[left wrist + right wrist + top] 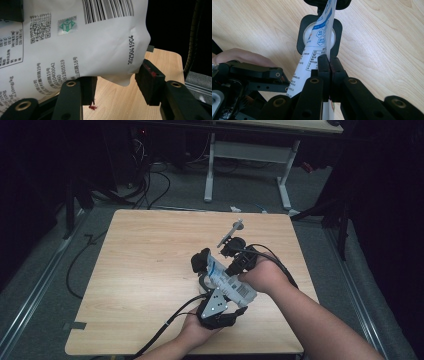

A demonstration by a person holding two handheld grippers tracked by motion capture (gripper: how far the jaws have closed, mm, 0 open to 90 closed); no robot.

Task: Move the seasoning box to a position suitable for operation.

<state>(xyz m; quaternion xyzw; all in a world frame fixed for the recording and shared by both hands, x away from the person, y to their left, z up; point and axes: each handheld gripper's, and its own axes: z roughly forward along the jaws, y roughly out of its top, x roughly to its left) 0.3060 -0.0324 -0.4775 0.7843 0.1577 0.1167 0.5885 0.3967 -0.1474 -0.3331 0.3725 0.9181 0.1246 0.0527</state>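
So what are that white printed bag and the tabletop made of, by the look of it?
The white printed bag looks like thin plastic film, smooth with a soft sheen: it bulges and creases where the right gripper pinches it flat. It could be coated paper. The tabletop looks like light wood-grain laminate or veneer, matt, with printed-looking grain lines and a thin flat edge.

Both forearms came in from the bottom of the high view and met over the middle. The left hand (197, 327) held the left gripper (116, 85) with its fingers (150, 82) spread apart. The right hand (262, 276), farther forward, held the right gripper (329, 72), its fingers (323, 67) pressed together.
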